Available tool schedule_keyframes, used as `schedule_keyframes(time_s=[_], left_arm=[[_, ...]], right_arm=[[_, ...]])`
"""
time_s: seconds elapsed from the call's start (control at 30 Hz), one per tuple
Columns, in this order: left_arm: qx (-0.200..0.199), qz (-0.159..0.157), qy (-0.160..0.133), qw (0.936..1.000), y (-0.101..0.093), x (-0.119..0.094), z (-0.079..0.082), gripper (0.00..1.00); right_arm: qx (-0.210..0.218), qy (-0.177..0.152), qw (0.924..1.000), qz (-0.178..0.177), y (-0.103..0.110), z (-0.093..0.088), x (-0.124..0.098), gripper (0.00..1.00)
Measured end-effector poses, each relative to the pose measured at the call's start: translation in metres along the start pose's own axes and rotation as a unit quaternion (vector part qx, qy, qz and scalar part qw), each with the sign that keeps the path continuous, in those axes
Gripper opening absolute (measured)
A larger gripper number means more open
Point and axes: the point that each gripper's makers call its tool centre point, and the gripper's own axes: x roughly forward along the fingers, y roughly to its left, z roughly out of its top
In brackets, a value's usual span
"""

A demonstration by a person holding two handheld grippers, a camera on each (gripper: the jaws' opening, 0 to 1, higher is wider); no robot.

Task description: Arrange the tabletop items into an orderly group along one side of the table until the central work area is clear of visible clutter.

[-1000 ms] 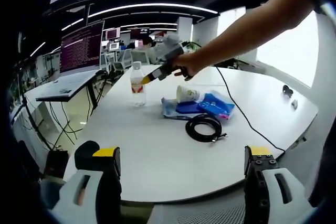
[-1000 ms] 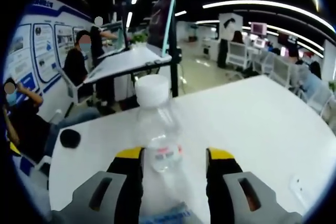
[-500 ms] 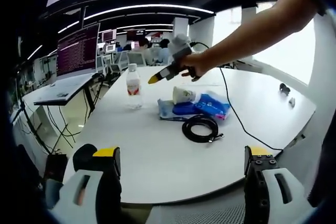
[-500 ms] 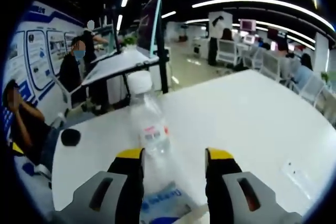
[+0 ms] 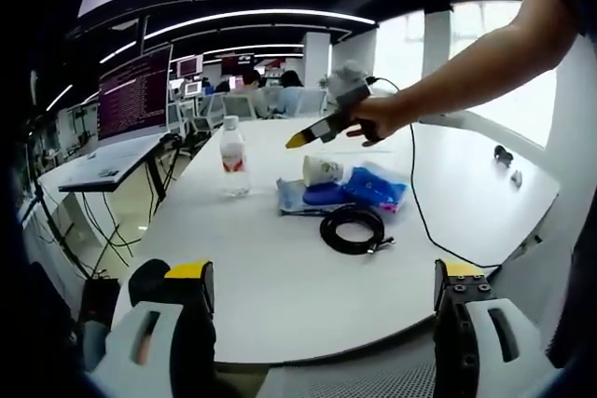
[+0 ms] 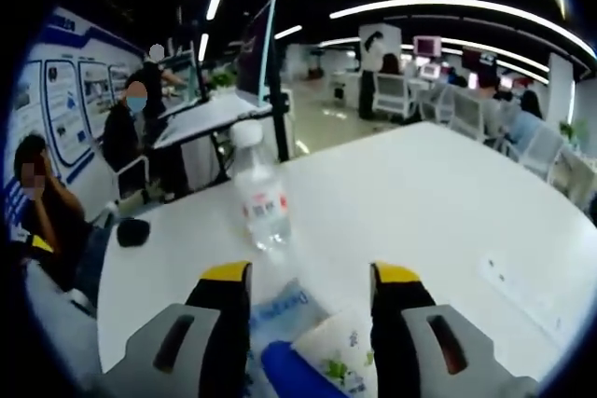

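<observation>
A clear water bottle (image 5: 233,157) with a white cap stands upright on the white table (image 5: 280,286). To its right lie blue packets (image 5: 364,187), a white patterned packet (image 5: 322,171) and a coiled black cable (image 5: 353,227). My left gripper (image 5: 325,272) is open at the near table edge, holding nothing. A person's hand holds my right gripper (image 5: 300,140) in the air above the packets, right of the bottle. In the right gripper view that gripper (image 6: 310,275) is open and empty. The bottle (image 6: 259,198) stands ahead of it and the blue packets (image 6: 282,309) lie under its jaws.
A small black object (image 6: 133,230) sits near the table's edge, left of the bottle. Two small items (image 5: 505,156) lie at the far right of the table. A black cord (image 5: 422,221) trails across the table. Desks with monitors (image 5: 135,90) and people stand beyond the table.
My right gripper has drawn back and to the right, away from the bottle, which stays standing; the packets have come under its jaws. My left gripper has hardly moved.
</observation>
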Motion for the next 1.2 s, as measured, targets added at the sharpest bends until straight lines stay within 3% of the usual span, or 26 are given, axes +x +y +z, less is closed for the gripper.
schedule_keyframes(time_s=[0.33, 0.67, 1.2], left_arm=[[0.008, -0.004, -0.001, 1.0, -0.002, 0.0, 0.0, 0.99], [0.013, -0.008, 0.005, 0.9999, -0.004, 0.0, -0.002, 0.98], [0.016, -0.014, 0.003, 0.9998, -0.005, 0.0, -0.002, 0.98]], right_arm=[[-0.023, 0.001, 0.9997, 0.005, -0.001, -0.014, -0.02, 0.6], [-0.045, 0.007, 0.9988, 0.015, 0.014, -0.024, -0.043, 0.71], [-0.081, 0.046, 0.9956, 0.014, -0.002, -0.043, -0.053, 0.87]])
